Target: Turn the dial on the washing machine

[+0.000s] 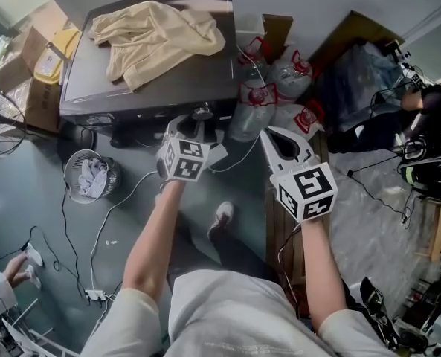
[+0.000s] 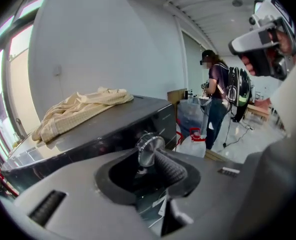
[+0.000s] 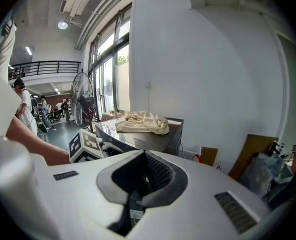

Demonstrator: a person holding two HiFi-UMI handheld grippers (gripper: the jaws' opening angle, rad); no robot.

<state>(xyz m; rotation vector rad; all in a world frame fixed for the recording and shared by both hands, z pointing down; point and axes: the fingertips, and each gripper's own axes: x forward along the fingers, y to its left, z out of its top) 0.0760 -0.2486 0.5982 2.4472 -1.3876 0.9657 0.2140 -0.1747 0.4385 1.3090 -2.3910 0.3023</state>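
Observation:
The washing machine (image 1: pixel 198 76) stands ahead with a cream cloth (image 1: pixel 157 36) heaped on its dark lid. Its silver dial (image 2: pixel 148 148) sits on the front panel, seen also in the head view as the dial (image 1: pixel 201 112). My left gripper (image 2: pixel 147 159) is up against that panel with the dial between its jaws. One ribbed pad (image 2: pixel 171 168) lies along the dial's rim, and a dark gap shows on the other side. My right gripper (image 1: pixel 274 136) hangs to the right of the machine, away from it. In its own view the right gripper (image 3: pixel 144 156) has jaws together with nothing between them.
Several large water bottles (image 1: pixel 276 95) stand right of the machine. A white basket (image 1: pixel 91 175) with cloth sits on the floor to the left, by cardboard boxes (image 1: pixel 34 58). Cables trail over the floor. A person (image 2: pixel 217 101) stands further off, and a fan (image 3: pixel 83 104) is behind the machine.

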